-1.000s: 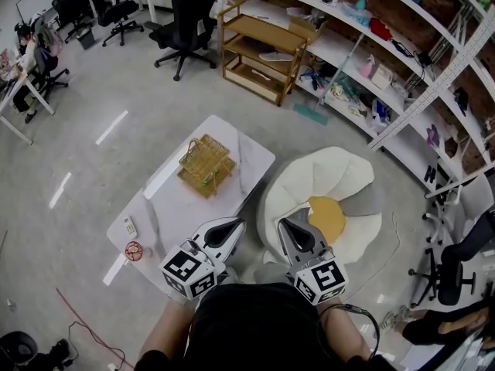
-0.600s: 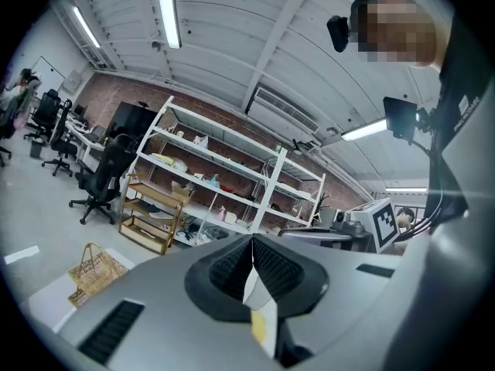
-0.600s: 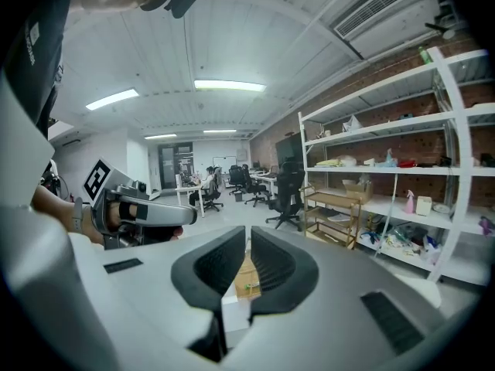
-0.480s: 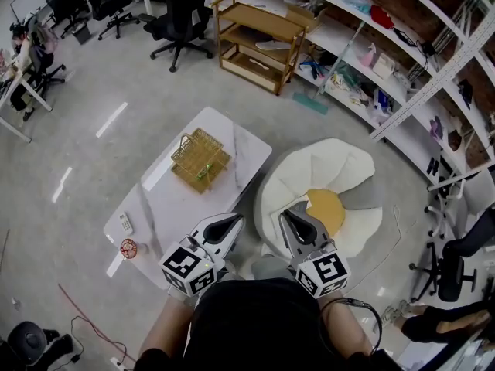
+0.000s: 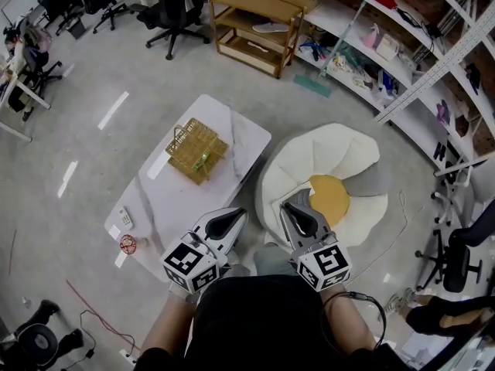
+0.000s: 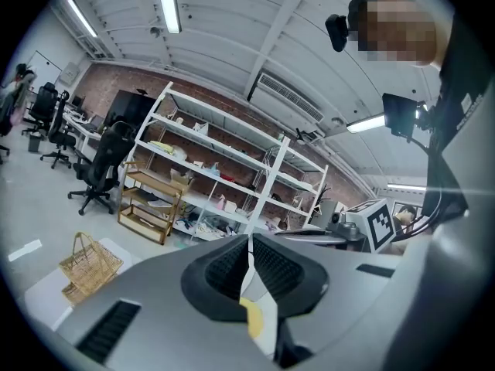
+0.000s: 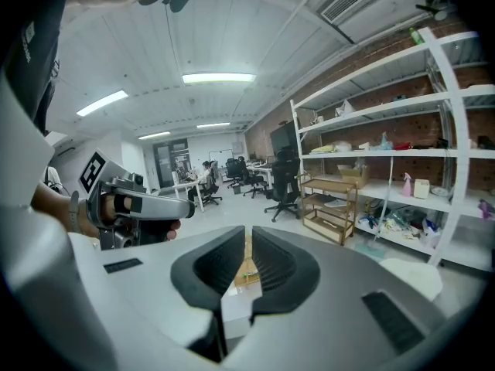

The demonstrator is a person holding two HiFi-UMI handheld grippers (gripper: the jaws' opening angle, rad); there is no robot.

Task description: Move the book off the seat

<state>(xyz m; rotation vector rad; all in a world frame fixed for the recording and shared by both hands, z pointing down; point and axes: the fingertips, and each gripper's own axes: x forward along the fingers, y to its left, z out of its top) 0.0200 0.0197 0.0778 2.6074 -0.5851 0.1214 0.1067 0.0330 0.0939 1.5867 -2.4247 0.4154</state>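
Grey and flat, the book point(image 5: 370, 182) lies on the white seat point(image 5: 309, 157), on its right side in the head view. Its near edge meets the seat's round yellow centre point(image 5: 329, 199) and its far corner reaches toward the rim. It looks like a plain four-cornered slab of one dull grey. It is too small for me to make out a title, a spine, or whether it is open. My right tool point(image 5: 294, 204) hangs over the near left edge of the seat, well short of the book. In its own view the jaws are pressed together with nothing between them. My left tool point(image 5: 231, 221) is just beside it, over the gap between the seat and the white desk point(image 5: 174, 207), and it is likewise closed and empty. The two tools point the same way, side by side and apart. On the desk stand a wicker basket point(image 5: 195, 150), a small remote point(image 5: 125, 219) and a little red round thing point(image 5: 128, 245), all well apart from the seat.
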